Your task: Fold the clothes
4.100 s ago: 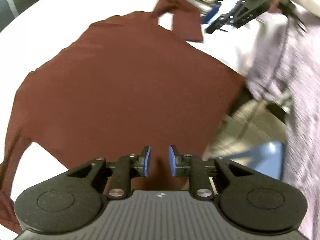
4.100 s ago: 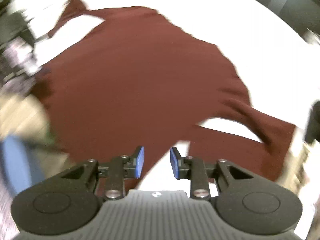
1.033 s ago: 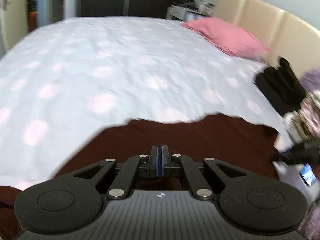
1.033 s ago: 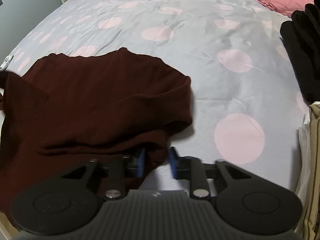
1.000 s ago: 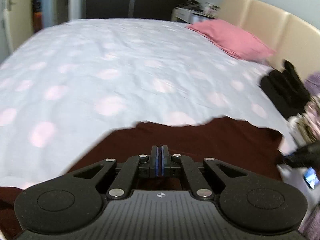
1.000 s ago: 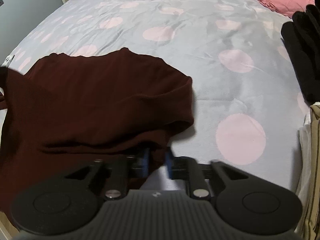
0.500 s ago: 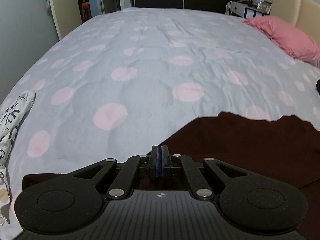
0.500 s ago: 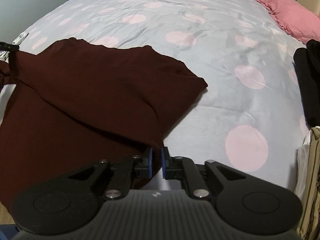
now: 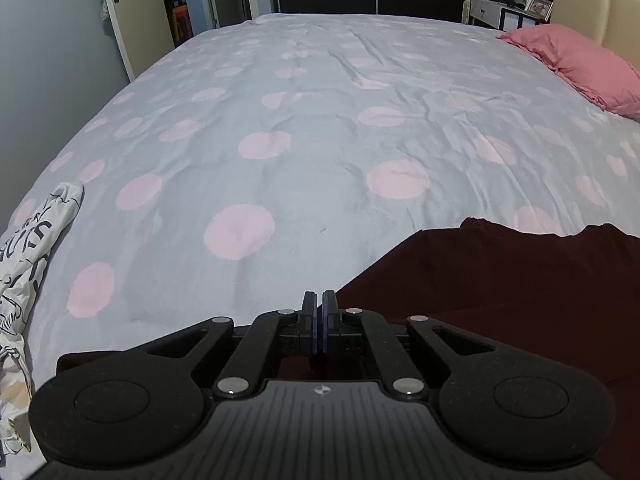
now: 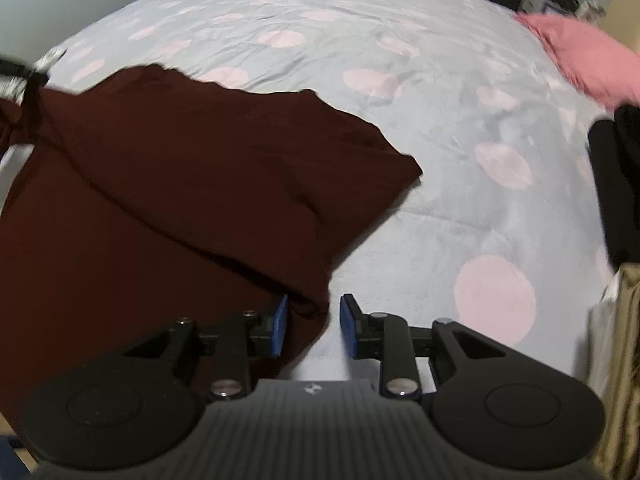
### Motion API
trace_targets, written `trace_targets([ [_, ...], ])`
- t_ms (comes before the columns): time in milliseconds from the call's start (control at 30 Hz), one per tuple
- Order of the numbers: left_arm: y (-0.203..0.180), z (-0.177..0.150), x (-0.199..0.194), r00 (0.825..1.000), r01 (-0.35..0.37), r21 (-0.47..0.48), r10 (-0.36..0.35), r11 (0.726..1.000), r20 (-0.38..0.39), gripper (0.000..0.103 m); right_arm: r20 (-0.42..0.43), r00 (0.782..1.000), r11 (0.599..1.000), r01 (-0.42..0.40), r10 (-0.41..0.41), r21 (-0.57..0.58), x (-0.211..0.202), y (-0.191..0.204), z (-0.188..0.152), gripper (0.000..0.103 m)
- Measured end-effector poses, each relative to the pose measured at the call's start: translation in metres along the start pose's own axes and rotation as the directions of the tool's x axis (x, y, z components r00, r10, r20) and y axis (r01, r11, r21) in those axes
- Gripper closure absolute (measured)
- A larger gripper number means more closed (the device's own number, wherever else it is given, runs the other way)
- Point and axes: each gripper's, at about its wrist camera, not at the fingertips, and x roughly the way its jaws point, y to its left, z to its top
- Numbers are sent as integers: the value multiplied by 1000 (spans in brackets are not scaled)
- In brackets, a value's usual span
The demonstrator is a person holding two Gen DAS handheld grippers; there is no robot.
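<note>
Maroon garment [image 10: 168,184] lies bunched at the bed's [image 9: 320,128] near edge; your left gripper [image 9: 319,322] pinches it, the right gripper [image 10: 314,326] gapes, so pulling one-sided could skew the fold

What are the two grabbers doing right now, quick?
Left gripper: shut, pinching an edge of the dark red garment.
Right gripper: open, with a fold of the same garment between its fingers.

Dark printed lettering runs across the crumpled white cotton garment [image 9: 24,248] lying at nine o'clock on the grey, pink-dotted bedspread [image 9: 280,128], but the folds break it up and no whole word can be read. Nothing else carries readable text.
</note>
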Motion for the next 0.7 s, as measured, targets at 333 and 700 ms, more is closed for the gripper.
trace_targets([
  [333,2,4,5,999,-26,5,26,1000,24,103,-39,995,960,80,-94,-267,2,29,-6,93],
  [700,13,-4,-6,998,57,-34,-57,998,-24,82,-21,997,973,68,-74,-223,-32,15,14,71],
])
